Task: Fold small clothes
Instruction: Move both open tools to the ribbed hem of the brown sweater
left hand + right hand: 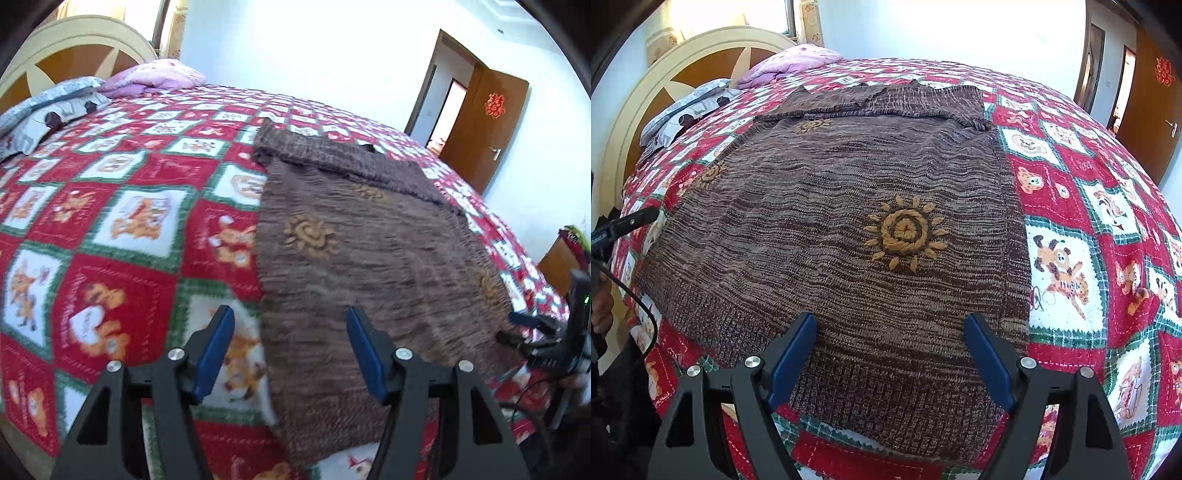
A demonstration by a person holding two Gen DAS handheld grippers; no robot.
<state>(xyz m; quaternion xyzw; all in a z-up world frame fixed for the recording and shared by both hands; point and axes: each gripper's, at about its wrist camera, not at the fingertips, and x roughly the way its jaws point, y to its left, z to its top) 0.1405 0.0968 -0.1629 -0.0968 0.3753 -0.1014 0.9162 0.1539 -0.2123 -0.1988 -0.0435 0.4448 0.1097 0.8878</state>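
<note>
Right wrist view: a brown knit sweater (849,206) — embroidered suns — lies flat on a fleecy checked blanket (1089,229). Right gripper (890,354) hovers agape, empty. Left gripper (290,350) — agape too, empty.

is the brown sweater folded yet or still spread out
Mostly spread. The brown sweater lies flat on the patterned blanket, hem nearest; only its sleeves are folded across the far end.
</note>
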